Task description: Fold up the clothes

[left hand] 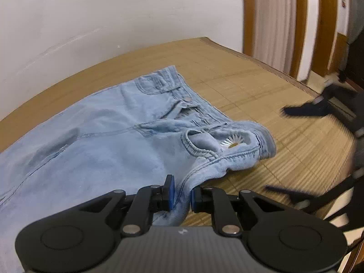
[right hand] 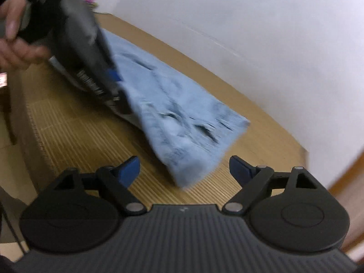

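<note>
Plainly the jeans (left hand: 97, 122) lie spread on the woven mat (left hand: 261, 104), pale denim with the waistband toward the right of the left wrist view, the fly open and a daisy patch (left hand: 232, 142) showing at the near pocket; the legs run off to the left, out of that view. At the near edge the left gripper (left hand: 180, 196) has its blue pads drawn in on a ridge of denim by the side seam, clamped on the cloth; the right gripper (right hand: 184, 170) stands with its jaws wide apart and nothing between them, the ripped hem end of a leg just beyond its tips in its own view.

To fold well, the left should keep its pinch firm and low; the right wants a matching hold on the hem or outer seam, so the cloth lifts as one straight edge rather than a sagging corner; both layers should be caught, and the fold laid seam on seam.

Much of the right wrist view is smeared by motion; the hand (right hand: 16, 41) at far left seems to hold the other gripper's body, though its outline is blurred; how the far leg lies cannot be told.
</note>
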`<state>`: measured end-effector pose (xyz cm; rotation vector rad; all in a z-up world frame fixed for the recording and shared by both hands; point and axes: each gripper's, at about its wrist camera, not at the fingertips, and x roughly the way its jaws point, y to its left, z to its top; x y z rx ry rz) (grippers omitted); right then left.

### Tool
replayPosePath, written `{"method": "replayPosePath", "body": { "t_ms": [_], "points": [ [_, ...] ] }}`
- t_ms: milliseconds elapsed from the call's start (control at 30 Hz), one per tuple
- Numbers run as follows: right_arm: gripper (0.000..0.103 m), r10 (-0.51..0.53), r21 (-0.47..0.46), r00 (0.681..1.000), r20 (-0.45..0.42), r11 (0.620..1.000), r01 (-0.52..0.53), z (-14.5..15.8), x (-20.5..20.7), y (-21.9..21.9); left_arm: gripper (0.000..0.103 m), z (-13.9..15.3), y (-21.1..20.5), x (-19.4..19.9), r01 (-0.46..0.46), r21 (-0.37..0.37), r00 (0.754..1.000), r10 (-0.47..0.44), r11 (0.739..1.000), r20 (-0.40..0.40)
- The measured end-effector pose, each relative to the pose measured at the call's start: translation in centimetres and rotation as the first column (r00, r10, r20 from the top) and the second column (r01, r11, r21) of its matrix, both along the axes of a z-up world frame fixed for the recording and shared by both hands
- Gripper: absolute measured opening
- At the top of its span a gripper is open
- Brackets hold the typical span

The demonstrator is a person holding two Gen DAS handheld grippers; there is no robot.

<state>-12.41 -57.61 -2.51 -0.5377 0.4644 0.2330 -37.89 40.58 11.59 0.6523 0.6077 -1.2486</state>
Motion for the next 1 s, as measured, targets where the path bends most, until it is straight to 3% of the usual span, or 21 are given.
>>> {"method": "replayPosePath", "body": {
  "t_ms": [100, 133, 167, 200, 267, 300, 567, 700, 733, 767, 800, 933, 1000],
  "points": [
    [0.085, 0.019, -0.006, 1.0, 0.022, 1.0, -0.019, -1.7, 2.9, 0.5, 0.015, 0.2, 0.1, 0.0, -0.033, -0.004, 0.999, 0.033, 0.999, 0.002],
    [0.061, 0.014, 0.01, 1.0, 0.006, 1.0, -0.014, -1.8, 3.8, 0.4, 0.019, 0.3, 0.2, -0.1, -0.047, -0.003, 0.999, 0.047, 0.999, 0.008],
    [0.022, 0.0, 0.072, 1.0, -0.021, 0.997, 0.001, -1.4, 4.5, 0.0, 0.024, 0.4, 0.6, -0.2, -0.062, -0.001, 0.998, 0.062, 0.998, 0.027],
    [0.023, -0.011, 0.133, 0.999, -0.05, 0.991, 0.018, -1.0, 5.3, -0.5, 0.029, 0.5, 1.1, -0.3, -0.079, -0.002, 0.996, 0.079, 0.997, 0.05],
    [0.022, -0.029, 0.231, 0.998, -0.055, 0.972, 0.041, 0.3, 6.0, -1.4, 0.063, 0.8, 2.7, -0.5, -0.125, -0.016, 0.986, 0.126, 0.992, 0.111],
    [0.022, -0.027, 0.245, 0.999, -0.045, 0.969, 0.037, 1.0, 6.0, -1.6, 0.068, 0.9, 3.6, -0.6, -0.148, -0.022, 0.979, 0.15, 0.989, 0.139],
    [0.022, -0.007, 0.308, 1.0, -0.021, 0.951, 0.013, 4.6, 7.3, -2.0, 0.07, -2.4, 8.3, 2.3, -0.346, 0.033, 0.901, 0.323, 0.937, 0.291],
    [0.022, -0.013, 0.318, 1.0, -0.021, 0.948, 0.019, 5.3, 7.4, -2.2, 0.07, -3.8, 8.2, 5.2, -0.399, 0.036, 0.881, 0.372, 0.916, 0.292],
    [0.022, -0.019, 0.32, 0.999, -0.026, 0.947, 0.027, 5.4, 7.4, -2.2, 0.062, -4.1, 8.1, 6.1, -0.419, 0.034, 0.876, 0.394, 0.907, 0.279],
    [0.022, -0.026, 0.323, 0.999, -0.035, 0.946, 0.036, 5.4, 7.2, -2.2, 0.027, -4.3, 8.0, 7.1, -0.449, 0.038, 0.867, 0.425, 0.893, 0.262],
    [0.022, -0.033, 0.325, 0.998, -0.044, 0.945, 0.046, 5.3, 7.1, -2.2, 0.008, -4.3, 8.2, 7.9, -0.472, 0.039, 0.86, 0.449, 0.881, 0.243],
    [0.022, -0.029, 0.317, 0.994, -0.101, 0.946, 0.06, 4.8, 6.0, -2.1, 0.005, -1.4, 11.8, 7.9, -0.501, 0.016, 0.858, 0.494, 0.865, 0.144],
    [0.022, -0.005, 0.323, 0.991, -0.137, 0.945, 0.05, 4.7, 4.8, -2.1, 0.005, 0.9, 13.9, 6.6, -0.511, 0.01, 0.851, 0.503, 0.86, 0.153]
  ]
}}
